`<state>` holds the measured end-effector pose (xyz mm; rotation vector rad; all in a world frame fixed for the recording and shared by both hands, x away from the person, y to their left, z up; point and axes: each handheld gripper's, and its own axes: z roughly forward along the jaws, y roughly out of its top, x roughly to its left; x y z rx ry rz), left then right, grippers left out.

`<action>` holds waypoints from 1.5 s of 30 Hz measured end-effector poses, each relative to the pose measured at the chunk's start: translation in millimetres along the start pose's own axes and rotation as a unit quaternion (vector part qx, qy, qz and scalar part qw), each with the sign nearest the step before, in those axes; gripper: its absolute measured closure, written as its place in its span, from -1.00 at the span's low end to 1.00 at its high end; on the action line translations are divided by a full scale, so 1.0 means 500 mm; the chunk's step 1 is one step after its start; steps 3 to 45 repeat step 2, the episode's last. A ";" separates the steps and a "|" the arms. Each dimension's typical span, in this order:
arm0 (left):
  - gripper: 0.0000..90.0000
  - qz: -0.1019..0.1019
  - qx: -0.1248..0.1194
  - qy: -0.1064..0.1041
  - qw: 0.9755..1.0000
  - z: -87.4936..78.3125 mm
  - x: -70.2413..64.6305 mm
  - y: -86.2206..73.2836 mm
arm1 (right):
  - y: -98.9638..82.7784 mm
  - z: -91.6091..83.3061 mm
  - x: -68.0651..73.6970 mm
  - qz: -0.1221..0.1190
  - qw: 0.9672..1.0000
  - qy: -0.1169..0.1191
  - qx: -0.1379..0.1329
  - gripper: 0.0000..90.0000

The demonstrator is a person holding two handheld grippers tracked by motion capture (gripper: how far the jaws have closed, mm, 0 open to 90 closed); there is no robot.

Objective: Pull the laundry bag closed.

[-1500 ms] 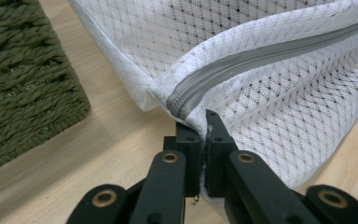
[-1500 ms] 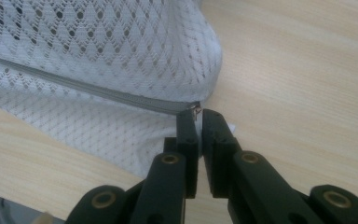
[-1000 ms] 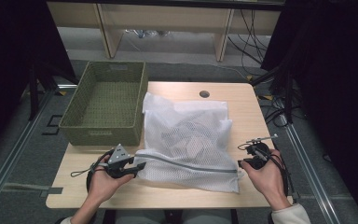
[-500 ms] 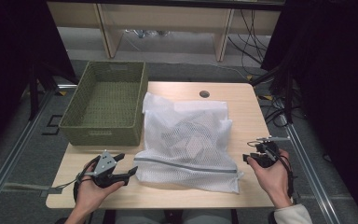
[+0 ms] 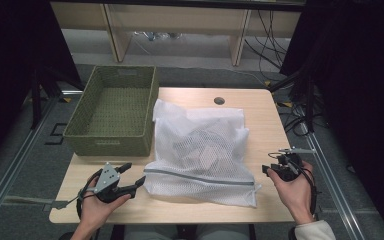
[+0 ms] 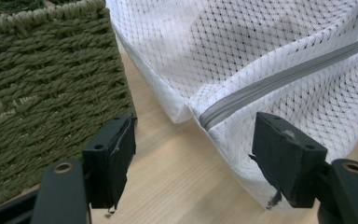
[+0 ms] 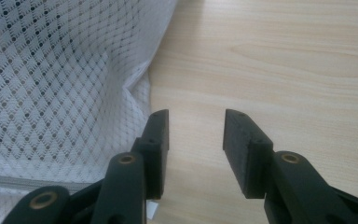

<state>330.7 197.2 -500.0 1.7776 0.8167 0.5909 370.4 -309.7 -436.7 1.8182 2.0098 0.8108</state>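
claws: two open, one mesh bag (image 5: 202, 152), one basket (image 5: 112, 112).

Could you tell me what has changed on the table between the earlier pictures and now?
Both grippers let go of the white mesh zip bag and drew back from its near corners. The left gripper, whose jaws have just been opening, moved left and now stands open; the right gripper moved right, also open. The bag and the green woven basket stayed put.
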 end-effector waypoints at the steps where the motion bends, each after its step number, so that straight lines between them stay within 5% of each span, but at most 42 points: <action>1: -0.33 0.000 0.000 0.000 1.000 0.000 0.000 0.000 | 0.000 0.003 -0.007 -0.019 1.000 0.009 -0.006 0.38; 45: -0.33 0.001 0.000 0.003 1.000 0.000 -0.001 0.000 | 0.000 -0.001 -0.008 -0.019 1.000 0.006 -0.001 0.38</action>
